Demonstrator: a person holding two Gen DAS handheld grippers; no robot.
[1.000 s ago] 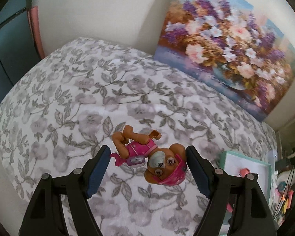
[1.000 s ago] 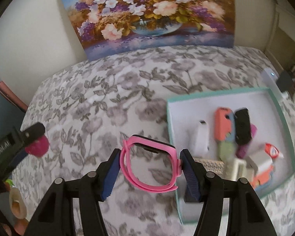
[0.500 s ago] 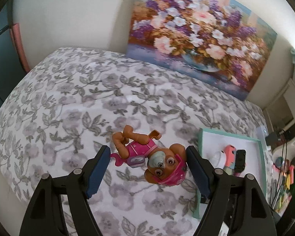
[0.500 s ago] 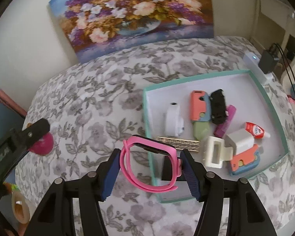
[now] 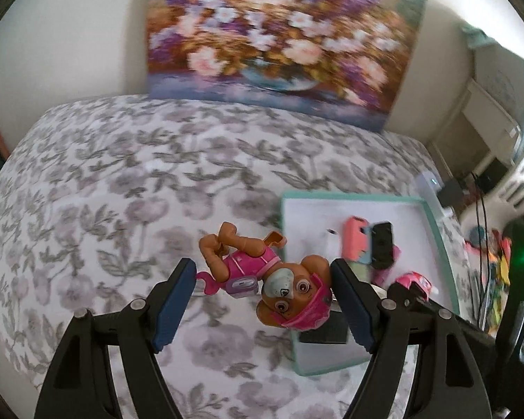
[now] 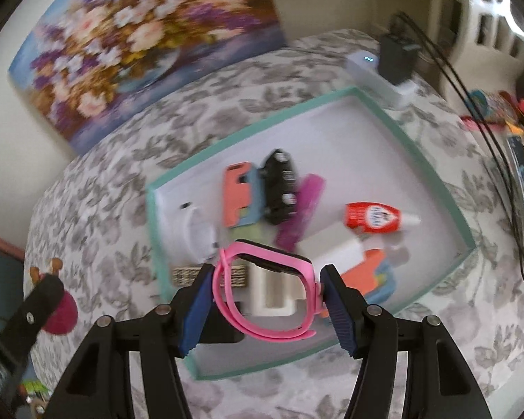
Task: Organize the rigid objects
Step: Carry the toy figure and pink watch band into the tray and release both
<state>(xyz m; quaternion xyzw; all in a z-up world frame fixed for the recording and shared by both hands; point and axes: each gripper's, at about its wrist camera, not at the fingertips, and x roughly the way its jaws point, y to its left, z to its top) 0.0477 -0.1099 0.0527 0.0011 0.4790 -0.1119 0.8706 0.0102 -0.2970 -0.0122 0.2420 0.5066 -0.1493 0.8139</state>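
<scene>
A bed with a grey floral cover [image 5: 104,181] fills both views, a flower painting [image 5: 279,35] leaning at its far edge. On the cover lies a shallow teal-rimmed tray [image 6: 433,160], already holding small rigid items: a coral phone case [image 6: 237,197], a black case [image 6: 279,185], a red glue bottle [image 6: 373,217]. The right gripper [image 6: 267,291] hangs above the tray's near part, its jaws narrowed onto a pink watch [image 6: 269,286], gripped across the band's outer sides. The band looks light and springy, so the loop could flex or twist out; a firmer hold would be on the stiff black face. The left gripper [image 5: 262,296] hovers by the tray's left rim, pinching a toy puppy [image 5: 262,276] from tail to head. It appears to be hard, light, smooth plastic, likely to pivot under this end-on hold; the torso seems steadier.
</scene>
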